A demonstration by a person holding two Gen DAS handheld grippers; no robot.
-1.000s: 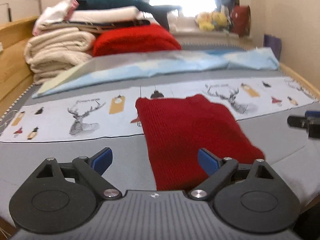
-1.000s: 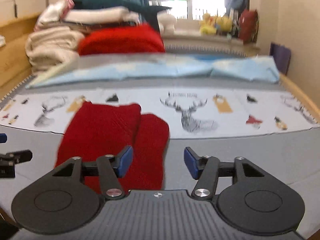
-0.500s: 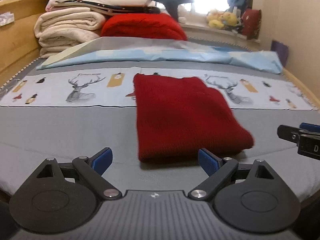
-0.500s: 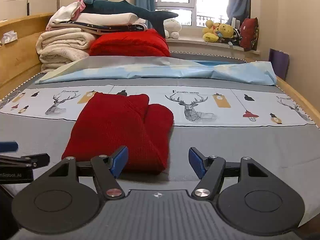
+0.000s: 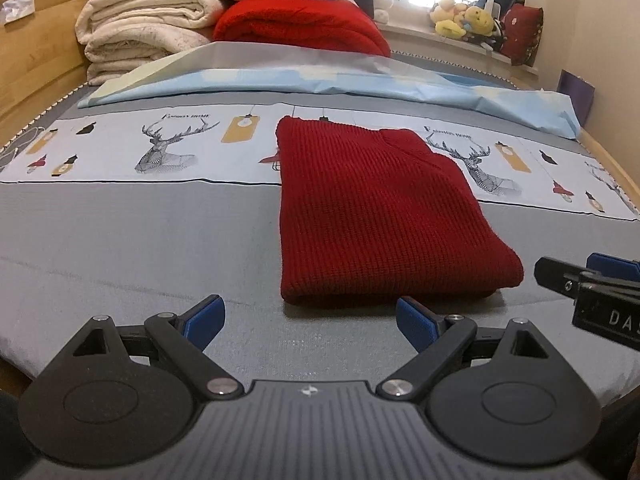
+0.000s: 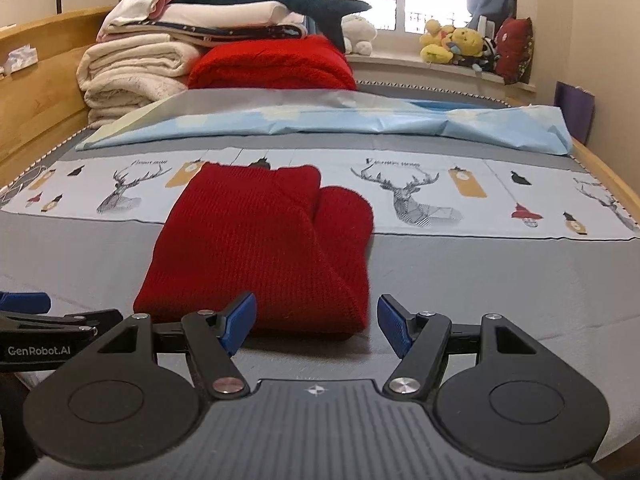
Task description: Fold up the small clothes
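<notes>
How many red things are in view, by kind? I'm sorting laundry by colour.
Folded red knit garment on the grey bedspread: 1
Folded red blanket by the cream blanket stack: 1
Dark red cushion on the window sill: 1
Total: 3

plenty of bare grey sheet on the near part of the bed, left and right of the folded red sweater, so a gripper can slide in from either side or from the front edge. the sweater itself is the only lump in the middle. further back the crumpled light blue sheet runs nearly right across the bed, and behind it the stack of cream blankets and the red blanket fill the far left. the wooden side rail closes the left side. both grippers hang apart at the near edge, jaws spread, nothing between them.
</notes>
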